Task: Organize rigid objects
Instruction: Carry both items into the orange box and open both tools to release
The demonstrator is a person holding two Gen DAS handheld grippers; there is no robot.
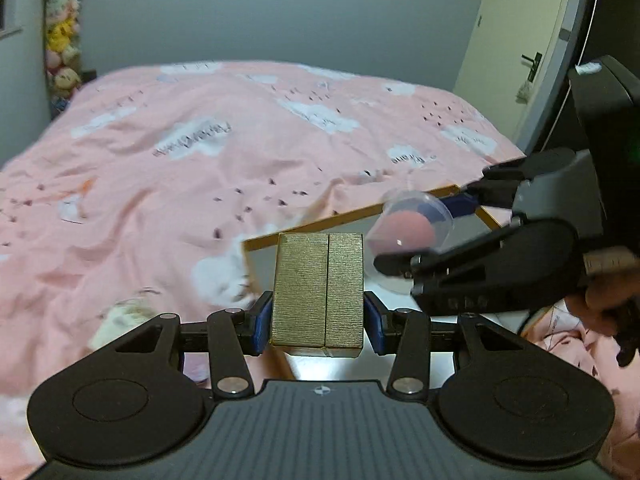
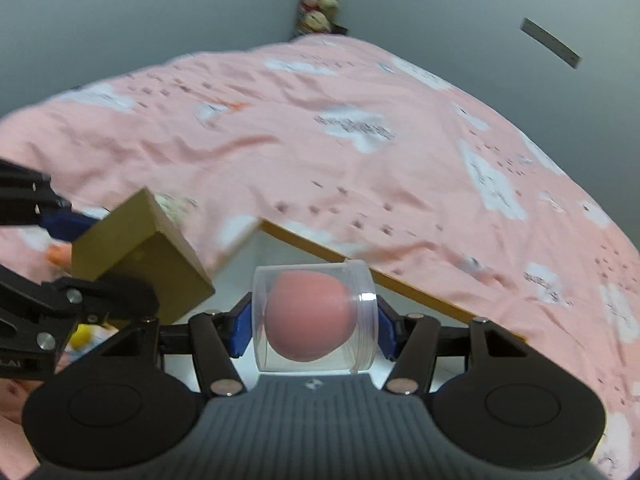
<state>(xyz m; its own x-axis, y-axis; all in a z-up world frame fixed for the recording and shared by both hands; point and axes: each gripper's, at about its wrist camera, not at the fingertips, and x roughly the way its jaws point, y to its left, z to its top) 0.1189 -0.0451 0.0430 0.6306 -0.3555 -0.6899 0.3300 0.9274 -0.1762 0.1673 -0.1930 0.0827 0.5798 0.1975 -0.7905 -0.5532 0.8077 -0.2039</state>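
Note:
My left gripper point(image 1: 318, 316) is shut on a gold box point(image 1: 318, 290) and holds it in the air above a wood-rimmed white tray point(image 1: 352, 216) on the bed. The box also shows at the left of the right wrist view point(image 2: 136, 256). My right gripper point(image 2: 316, 320) is shut on a clear round case with a pink sponge inside point(image 2: 314, 318), held above the same tray point(image 2: 304, 246). In the left wrist view the right gripper point(image 1: 432, 232) and the clear case point(image 1: 412, 228) are just right of the gold box.
A pink bed cover with white cloud prints point(image 1: 240, 140) fills both views. Plush toys point(image 1: 62, 40) hang at the far left corner. A door point(image 1: 516, 52) stands at the right. Small soft items point(image 2: 84, 336) lie at the lower left under the left gripper.

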